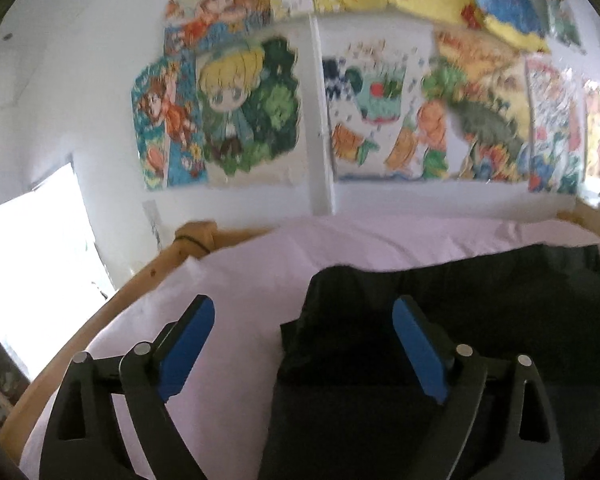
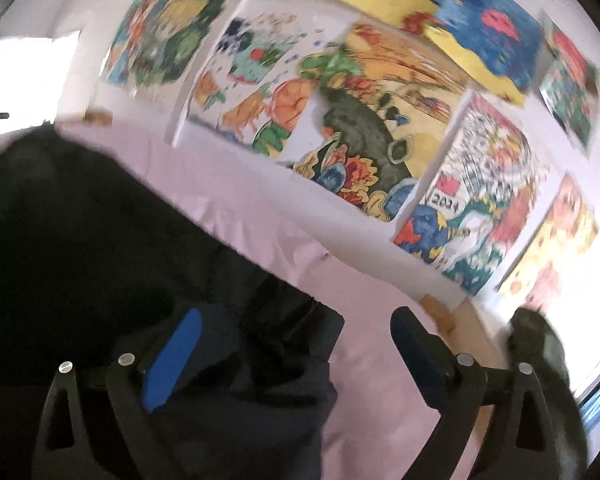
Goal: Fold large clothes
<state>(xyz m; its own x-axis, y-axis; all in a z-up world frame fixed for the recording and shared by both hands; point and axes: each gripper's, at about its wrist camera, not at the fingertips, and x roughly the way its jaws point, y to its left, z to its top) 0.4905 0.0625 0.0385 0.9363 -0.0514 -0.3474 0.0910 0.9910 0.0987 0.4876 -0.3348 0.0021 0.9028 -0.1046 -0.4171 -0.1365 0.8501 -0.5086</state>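
lying below both tools: dark garment [image 1: 440, 320] on pink sheet [image 1: 260, 264] | left tool [image 1: 304, 320] apart | right tool [image 2: 296, 332] apart

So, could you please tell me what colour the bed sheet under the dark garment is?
Pale pink bed sheet, plain; clearest in the left wrist view.

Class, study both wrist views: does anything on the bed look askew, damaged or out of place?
Nothing stands out. The dark garment lies on the pink sheet, apparently folded, with both tools open above it. The pictures on the wall hang slightly unevenly.
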